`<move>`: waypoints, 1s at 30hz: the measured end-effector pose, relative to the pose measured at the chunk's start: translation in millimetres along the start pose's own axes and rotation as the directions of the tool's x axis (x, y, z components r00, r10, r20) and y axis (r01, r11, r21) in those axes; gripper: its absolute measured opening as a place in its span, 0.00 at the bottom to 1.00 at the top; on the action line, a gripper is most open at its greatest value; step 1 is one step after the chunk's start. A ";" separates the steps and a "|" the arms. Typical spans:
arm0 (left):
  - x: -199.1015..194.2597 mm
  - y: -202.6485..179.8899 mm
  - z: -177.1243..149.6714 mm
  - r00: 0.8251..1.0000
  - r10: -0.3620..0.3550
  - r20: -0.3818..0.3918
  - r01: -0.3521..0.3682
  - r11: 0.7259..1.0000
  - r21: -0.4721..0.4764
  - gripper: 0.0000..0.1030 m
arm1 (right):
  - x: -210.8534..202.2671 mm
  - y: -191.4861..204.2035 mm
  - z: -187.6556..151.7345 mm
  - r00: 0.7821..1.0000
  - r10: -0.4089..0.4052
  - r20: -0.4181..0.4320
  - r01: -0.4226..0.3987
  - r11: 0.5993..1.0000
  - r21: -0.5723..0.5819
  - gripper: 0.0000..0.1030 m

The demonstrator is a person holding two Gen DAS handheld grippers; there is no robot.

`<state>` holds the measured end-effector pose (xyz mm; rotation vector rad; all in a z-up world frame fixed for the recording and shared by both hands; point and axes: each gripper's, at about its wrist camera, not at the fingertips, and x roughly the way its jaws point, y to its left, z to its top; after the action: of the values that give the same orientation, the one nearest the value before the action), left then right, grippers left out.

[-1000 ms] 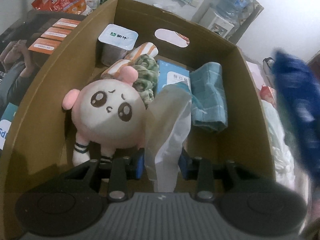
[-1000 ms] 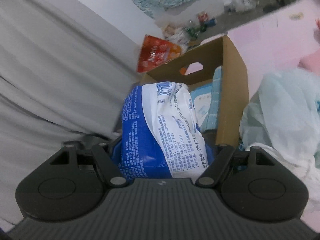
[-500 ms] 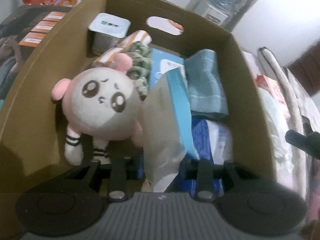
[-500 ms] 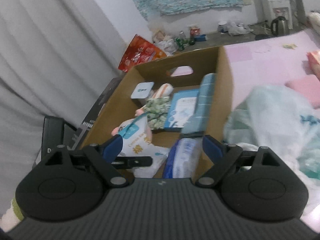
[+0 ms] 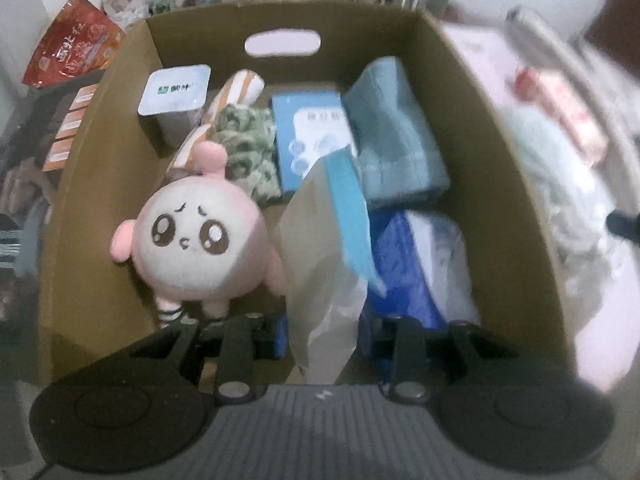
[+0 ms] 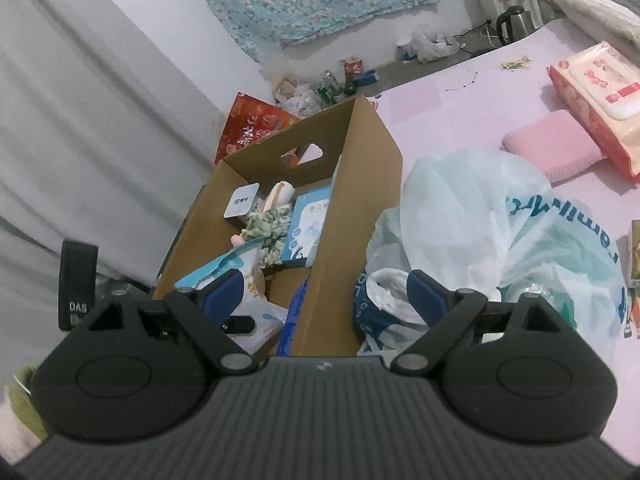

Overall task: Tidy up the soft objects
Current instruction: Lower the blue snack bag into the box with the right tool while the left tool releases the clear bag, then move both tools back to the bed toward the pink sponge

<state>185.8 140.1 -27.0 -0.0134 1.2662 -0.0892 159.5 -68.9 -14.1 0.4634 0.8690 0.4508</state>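
A cardboard box holds a pink round plush, a teal folded towel, a green scrunchie, a blue-white pack and a blue wipes pack. My left gripper is shut on a white-and-blue soft pouch and holds it upright inside the box. My right gripper is open and empty above the box's near right wall. The pouch also shows in the right wrist view.
A white cup and a striped roll stand at the box's back. Right of the box lie a white plastic bag, a pink pad and a wipes pack on the pink mat. A red bag lies behind.
My right gripper dropped the blue wipes pack into the box's front right, opened and pulled back. My left gripper has kept hold of the pouch and shifted slightly.
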 end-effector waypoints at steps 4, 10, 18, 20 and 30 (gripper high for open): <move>5.3 -11.1 10.4 0.994 0.090 -0.068 -0.088 0.995 0.040 0.42 | 1.0 -6.2 -3.0 0.999 0.036 0.005 -0.036 0.999 0.008 0.87; 26.5 -23.1 22.0 0.995 0.031 -0.093 -0.036 0.998 -0.054 0.59 | -4.4 -28.5 -5.8 0.998 0.057 0.010 -0.057 0.998 0.040 0.88; 3.8 -33.6 22.4 0.999 -0.023 0.031 0.026 0.995 -0.098 0.68 | -20.9 -71.8 -7.7 0.998 0.034 0.044 -0.039 0.993 0.109 0.88; -4.2 -31.7 20.1 0.999 -0.027 0.041 0.031 0.994 -0.108 0.68 | -23.6 -77.5 -9.7 0.998 0.037 0.051 -0.043 0.992 0.121 0.88; -43.1 -9.2 -5.6 0.987 -0.040 0.156 0.065 0.986 -0.155 0.72 | -48.6 -76.7 -15.1 0.987 0.105 0.118 -0.118 0.987 0.108 0.88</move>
<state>167.1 134.3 12.9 -0.1887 1.1173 -0.0316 134.1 -154.7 -35.3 0.6399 0.7652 0.4739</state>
